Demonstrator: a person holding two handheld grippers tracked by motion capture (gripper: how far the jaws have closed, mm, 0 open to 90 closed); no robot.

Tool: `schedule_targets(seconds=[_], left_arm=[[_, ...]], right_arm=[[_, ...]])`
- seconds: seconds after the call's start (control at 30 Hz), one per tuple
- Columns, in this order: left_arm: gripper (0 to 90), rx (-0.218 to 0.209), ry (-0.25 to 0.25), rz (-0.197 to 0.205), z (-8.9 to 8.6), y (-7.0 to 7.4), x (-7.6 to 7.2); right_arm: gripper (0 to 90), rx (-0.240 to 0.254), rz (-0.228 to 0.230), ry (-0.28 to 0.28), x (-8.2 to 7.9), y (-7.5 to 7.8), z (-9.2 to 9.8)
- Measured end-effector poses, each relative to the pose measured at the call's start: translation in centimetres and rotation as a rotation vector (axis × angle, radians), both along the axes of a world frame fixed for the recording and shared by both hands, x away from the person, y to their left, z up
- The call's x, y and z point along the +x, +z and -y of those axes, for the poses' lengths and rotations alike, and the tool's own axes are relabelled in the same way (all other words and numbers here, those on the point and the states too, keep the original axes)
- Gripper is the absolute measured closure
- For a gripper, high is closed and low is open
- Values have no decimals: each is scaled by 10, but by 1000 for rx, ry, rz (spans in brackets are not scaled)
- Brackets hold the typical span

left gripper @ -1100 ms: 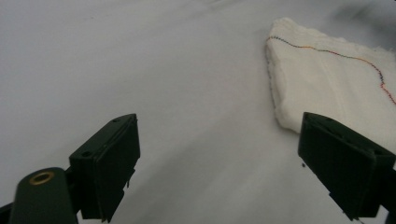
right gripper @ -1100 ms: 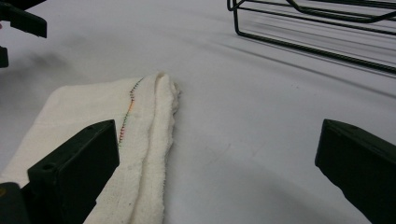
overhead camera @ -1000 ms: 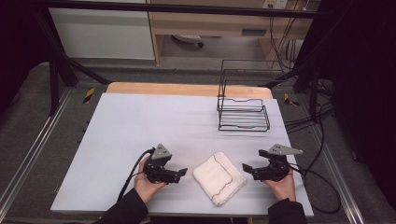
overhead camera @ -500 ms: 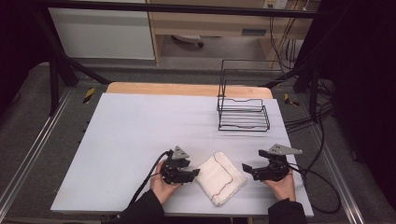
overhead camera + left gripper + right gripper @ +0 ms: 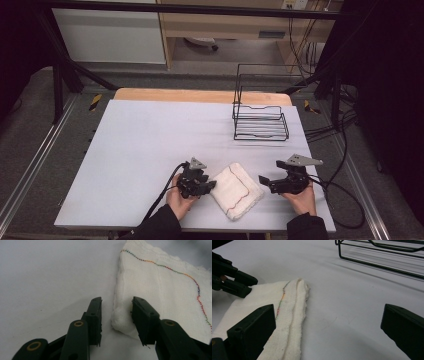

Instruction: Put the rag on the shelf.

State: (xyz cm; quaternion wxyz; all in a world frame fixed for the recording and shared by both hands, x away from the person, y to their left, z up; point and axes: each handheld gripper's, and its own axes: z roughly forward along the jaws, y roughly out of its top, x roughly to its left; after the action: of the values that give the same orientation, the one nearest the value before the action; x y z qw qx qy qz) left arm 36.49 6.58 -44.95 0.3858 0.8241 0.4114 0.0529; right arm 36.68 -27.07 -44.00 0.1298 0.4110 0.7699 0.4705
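Note:
A folded white cloth [image 5: 237,190] with a coloured stitched line lies near the table's front edge, between my two grippers. My left gripper [image 5: 212,186] sits at its left corner. In the left gripper view its jaws [image 5: 117,305] have just been closing, with the cloth's [image 5: 162,282] rolled corner between them. That corner lies against the right jaw, and a gap remains at the left jaw. My right gripper [image 5: 262,181] rests just right of the cloth, jaws wide open [image 5: 327,315]. The cloth's folded edge [image 5: 289,305] lies by its left jaw.
A black wire rack [image 5: 260,122] stands at the back right of the white table [image 5: 150,140], and its base rails [image 5: 382,255] lie beyond the right gripper. Cables trail off the table's right side. The left gripper [image 5: 234,282] appears at the right gripper view's far left.
My left gripper has slid right up to the cloth's left corner and its jaws have narrowed around it. The right gripper and the cloth have stayed in place.

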Motion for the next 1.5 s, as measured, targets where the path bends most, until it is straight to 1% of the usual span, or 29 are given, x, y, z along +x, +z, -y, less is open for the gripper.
schedule_targets(seconds=[0.03, 0.07, 0.1, 0.13, 0.17, 0.2, 0.27, 0.3, 0.37, 0.4, 0.47, 0.67, 0.8, 0.83, 0.9, 0.93, 0.97, 1.1, 1.13, 1.17, 1.2, 1.23, 1.27, 1.3, 1.37, 1.47, 1.5], left_arm=[[616, 3, 1, 0, 1, 0, 0], [657, 0, -2, -3, 1, 0, -1], [657, -12, -10, -15, 2, 0, -1], [727, -21, -9, -26, 2, 0, -2], [733, -11, -6, -21, 4, 0, -3], [739, -11, -6, -21, 4, 0, -3], [746, -8, -4, -29, 4, 1, -3], [767, -12, 3, -35, 5, 1, -3], [793, -5, 1, -30, 6, 2, -4], [793, -1, 0, -19, 6, 2, -5], [817, 5, 0, -9, 7, 3, -6], [832, -4, -13, -1, 4, 4, -4], [835, -8, -8, 16, -1, 12, 1], [835, 0, -10, 22, -3, 15, 3], [835, 18, -14, 22, -4, 17, 9], [835, 31, -14, 24, -4, 18, 13], [834, 43, -17, 20, -5, 18, 17], [833, 65, -5, 17, -6, 14, 33], [833, 63, -6, 16, -8, 14, 37], [831, 58, -9, 24, -8, 13, 40], [829, 64, -15, 29, -8, 12, 43], [828, 68, -13, 25, -9, 11, 46], [826, 58, -6, 21, -8, 9, 48], [823, 48, 0, 13, -8, 9, 48], [816, 50, 5, 25, -8, 8, 47], [795, 41, 13, 46, -10, 8, 42], [770, 41, 17, 51, -11, 9, 41]], right_arm=[[4, 0, -2, 0, 0, 0, 0], [4, -1, -2, -1, 0, 0, -1], [4, -1, -2, -1, 0, 0, -1], [4, -2, 0, 1, 0, 0, -1], [4, -1, 0, 2, 0, 0, -1], [4, -1, -1, 2, 0, 0, -1], [4, -2, -1, 2, 0, 0, -1], [4, -2, -4, 3, 0, 0, -1], [4, -2, -6, 3, 0, 0, -1], [4, -2, -6, 3, 0, 0, -1], [4, -3, -4, 2, 0, 0, -1], [4, -2, -5, 6, 0, 0, -2], [5, 3, -2, 7, 0, 0, -3], [6, 4, -1, 7, 0, 1, -4], [7, 9, -6, 7, 0, 1, -5], [7, 7, -1, 9, 0, 1, -6], [7, 5, -1, 9, 0, 1, -6], [9, 7, -5, 6, 1, 1, -9], [9, 8, -7, 4, 1, 1, -10], [9, 7, -9, 2, 1, 1, -10], [11, 8, -6, 0, 1, 1, -11], [11, 8, -7, -1, 1, 1, -12], [11, 11, -15, -7, 1, 1, -13], [12, 9, -17, -8, 2, 1, -14], [14, 4, -14, -11, 2, 0, -15], [21, 2, -16, -12, 4, 1, -18], [24, 0, -13, -15, 5, 1, -20]])
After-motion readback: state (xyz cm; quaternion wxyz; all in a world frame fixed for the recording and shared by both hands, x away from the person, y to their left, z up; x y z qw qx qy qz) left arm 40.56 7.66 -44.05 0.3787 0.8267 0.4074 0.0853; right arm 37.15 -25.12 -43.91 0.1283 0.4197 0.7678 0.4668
